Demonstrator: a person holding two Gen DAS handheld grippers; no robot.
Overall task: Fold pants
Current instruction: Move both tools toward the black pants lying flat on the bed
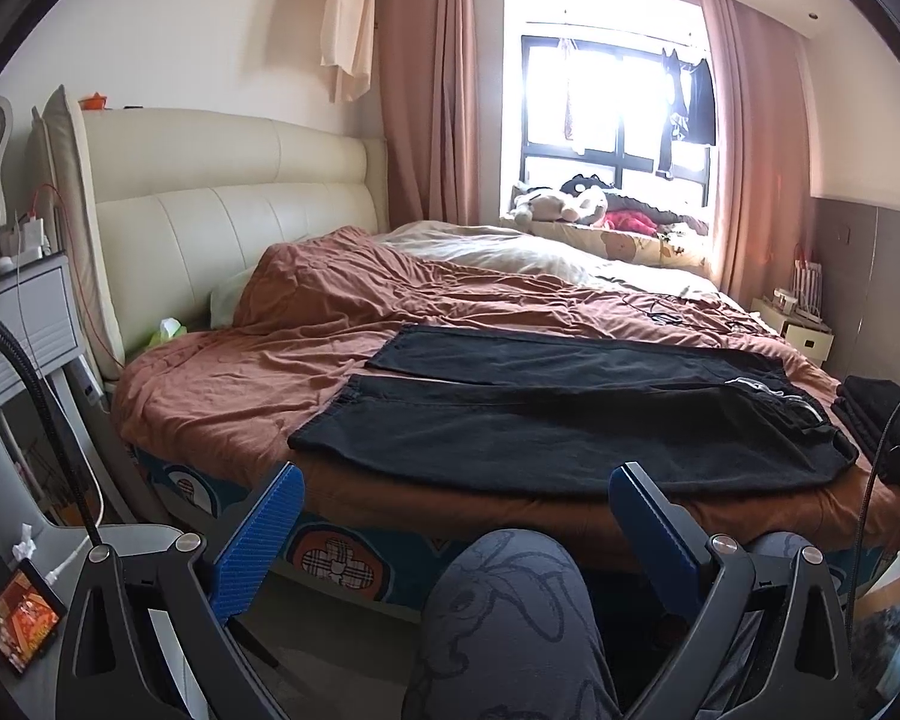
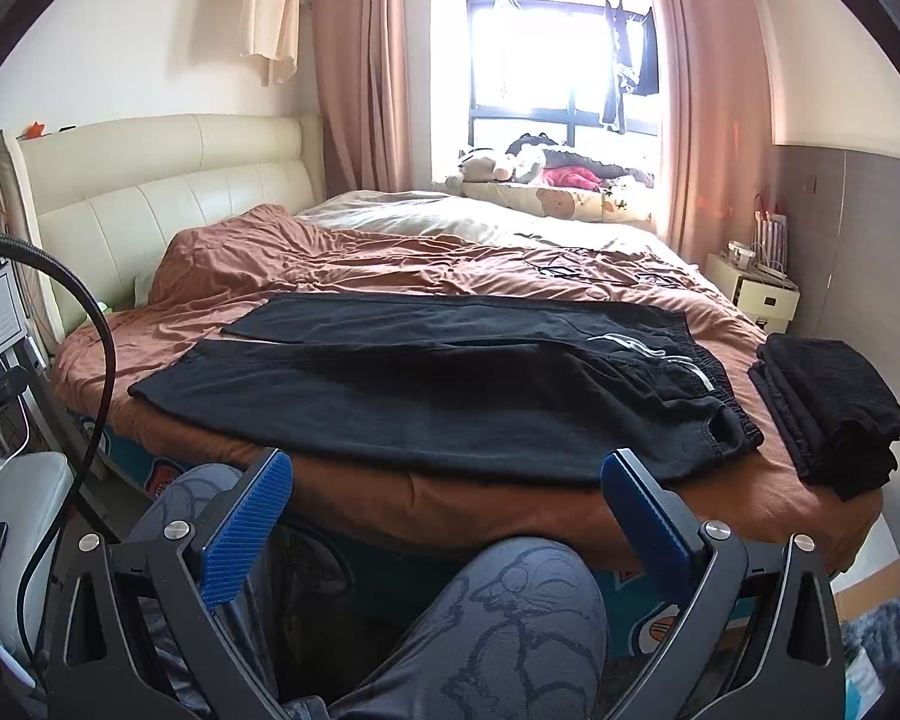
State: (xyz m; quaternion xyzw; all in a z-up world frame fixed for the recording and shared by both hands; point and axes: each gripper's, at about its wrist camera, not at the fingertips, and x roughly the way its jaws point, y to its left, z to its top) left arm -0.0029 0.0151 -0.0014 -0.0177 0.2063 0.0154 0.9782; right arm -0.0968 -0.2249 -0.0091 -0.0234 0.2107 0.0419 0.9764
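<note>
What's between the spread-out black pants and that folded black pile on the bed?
Only bare brown bedcover separates the pants from the folded pile, clearest in the right wrist view.

A: From where does the left wrist view look?

B: It sits low, above the person's knee (image 1: 504,612), in front of the near edge of the bed (image 1: 222,396). It faces across the bed to the window (image 1: 618,102) at 12 o'clock. The black pants (image 1: 570,420) lie near, just past the blue fingers (image 1: 258,540).

A: And the right wrist view?

B: Almost the same height and direction, but placed more to the right. The window (image 2: 564,60) is at 12 o'clock, and the folded black stack (image 2: 834,408) at 3 o'clock shows whole.

A: What do both share?

B: The bed (image 2: 510,504), the pants (image 2: 450,396), the headboard (image 1: 222,192) at 10 o'clock, the window, the knees.
</note>
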